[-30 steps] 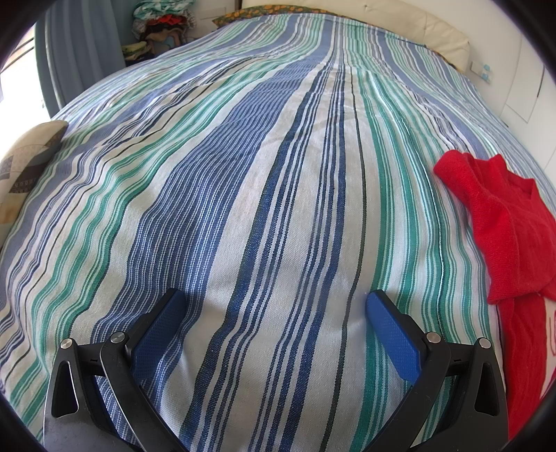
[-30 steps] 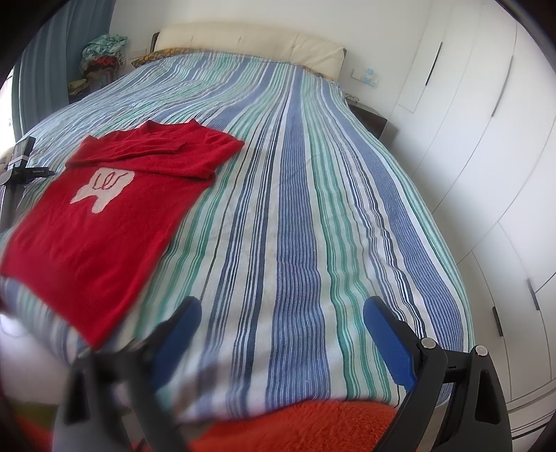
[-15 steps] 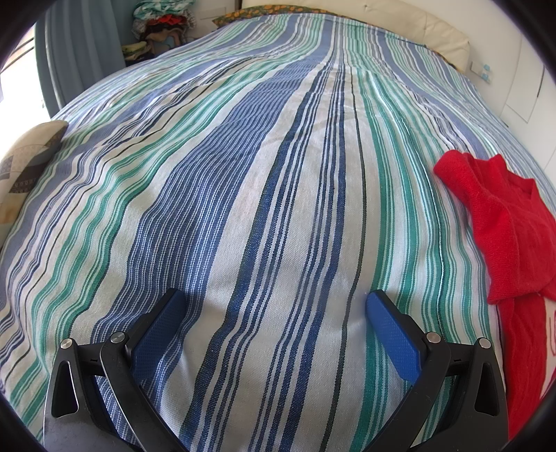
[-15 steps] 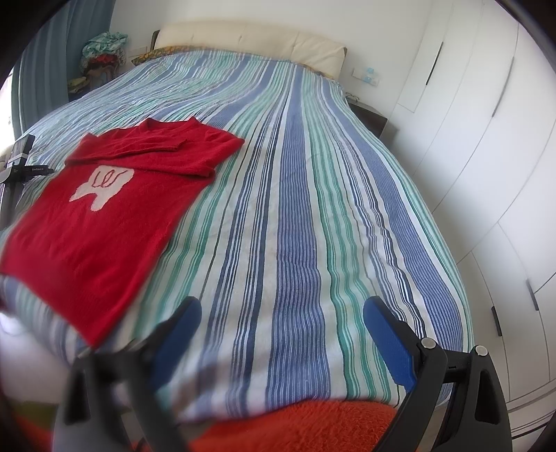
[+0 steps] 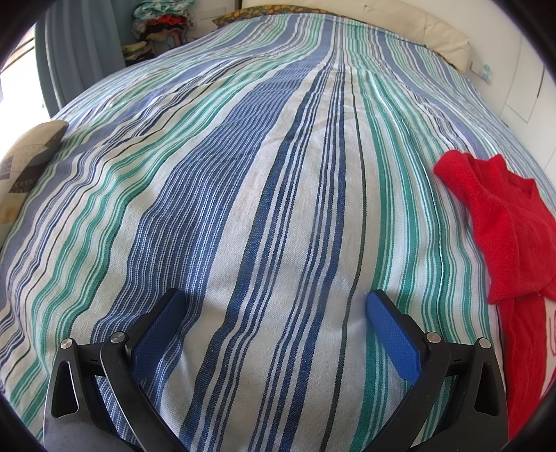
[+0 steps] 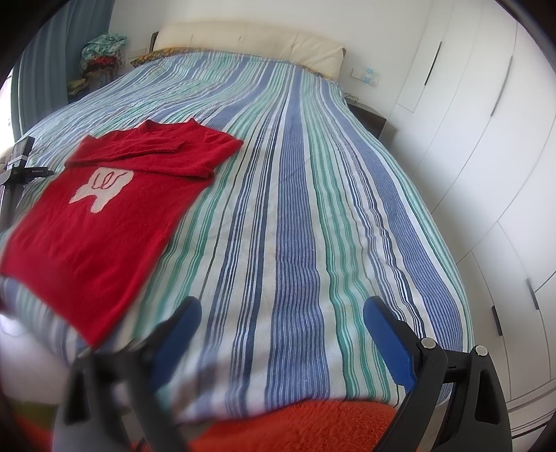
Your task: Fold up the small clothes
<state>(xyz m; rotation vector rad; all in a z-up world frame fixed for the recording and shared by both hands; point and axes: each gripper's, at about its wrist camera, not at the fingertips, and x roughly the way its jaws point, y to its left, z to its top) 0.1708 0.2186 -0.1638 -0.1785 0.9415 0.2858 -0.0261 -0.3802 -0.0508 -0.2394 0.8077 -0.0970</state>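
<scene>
Right wrist view: one red sweater (image 6: 104, 222) on one striped bed (image 6: 295, 208); both hand-held grippers (image 6: 281, 313) (image 5: 274, 302) wide open, empty.

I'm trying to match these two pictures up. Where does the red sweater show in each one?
Left wrist view: the red sweater lies at the far right edge, only partly in frame, to the right of the open left gripper.
Right wrist view: it lies at left on the bed, sleeves folded across the chest, ahead and left of the open right gripper.
Shared landmark: the cream headboard beyond the striped bedspread.
</scene>
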